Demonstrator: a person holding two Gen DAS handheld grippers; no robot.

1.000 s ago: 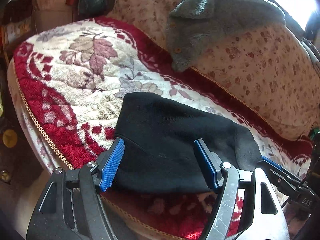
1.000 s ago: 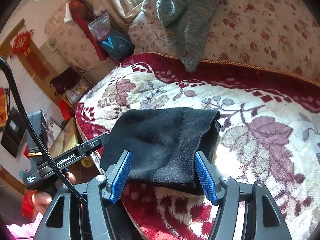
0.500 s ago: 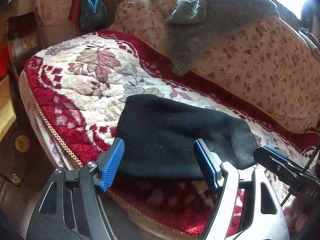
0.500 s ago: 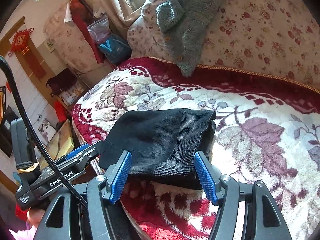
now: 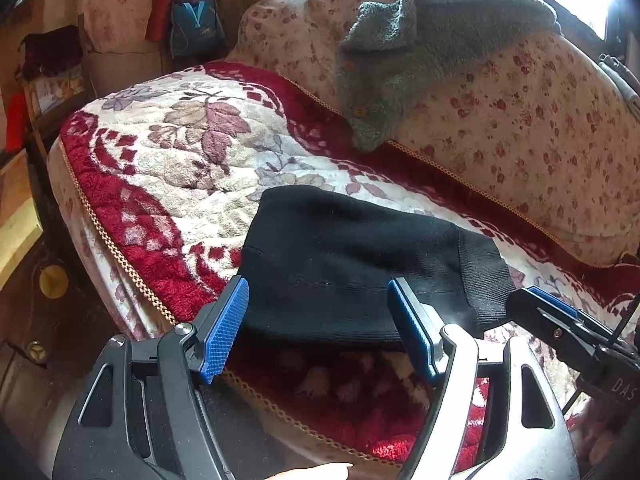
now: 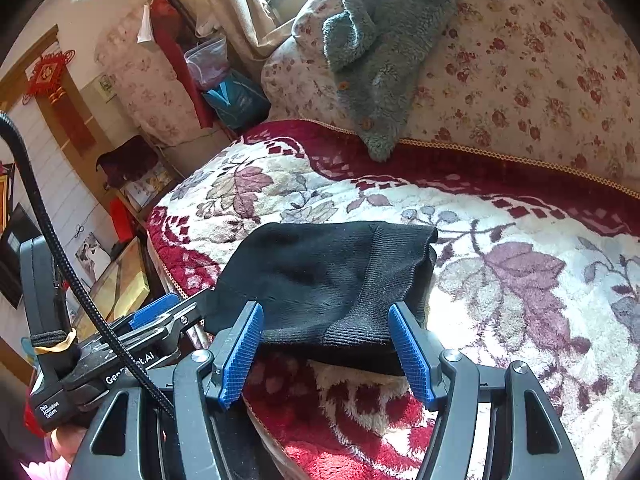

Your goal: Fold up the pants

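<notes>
My left claw [image 5: 318,330] and right claw [image 6: 326,350] both gape apart, gripping nothing, just short of the folded black pants [image 5: 352,264] lying near the sofa's front edge on the floral blanket [image 5: 168,168]. A grey sweater [image 5: 420,40] drapes the backrest behind.

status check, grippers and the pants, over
Left gripper open, holding nothing. Right gripper open, holding nothing. Black pants lie folded in a compact stack near the couch's front edge. Grey fleece on the backrest, apart from pants.

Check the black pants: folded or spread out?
Folded: the pants lie as a compact stacked bundle on the sofa blanket, layered edges visible at the ribbed end.
</notes>
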